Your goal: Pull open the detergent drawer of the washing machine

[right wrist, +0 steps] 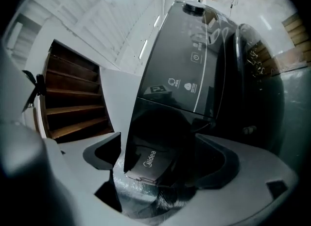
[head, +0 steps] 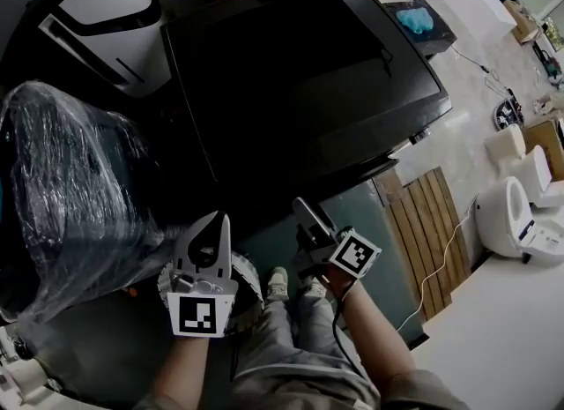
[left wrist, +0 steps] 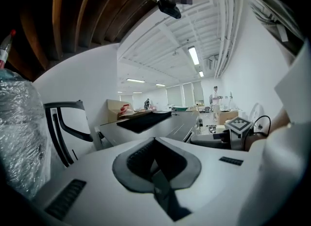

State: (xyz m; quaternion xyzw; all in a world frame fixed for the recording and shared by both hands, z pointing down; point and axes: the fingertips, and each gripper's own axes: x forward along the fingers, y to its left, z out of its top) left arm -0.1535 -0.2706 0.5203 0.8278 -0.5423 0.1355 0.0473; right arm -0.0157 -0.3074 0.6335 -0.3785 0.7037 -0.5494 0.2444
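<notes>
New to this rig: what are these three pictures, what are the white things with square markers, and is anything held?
A person stands at a dark washer, a hand-held claw tool in each hand; the marker cubes belong to the tools. One camera sits on the head, looking down; the other two ride on the tools, looking along each claw. The left claw is shut and empty. The right claw is open around a Midea-marked panel, probably the drawer front; no grip shows. A plastic-wrapped bundle stands left of the washer.
</notes>
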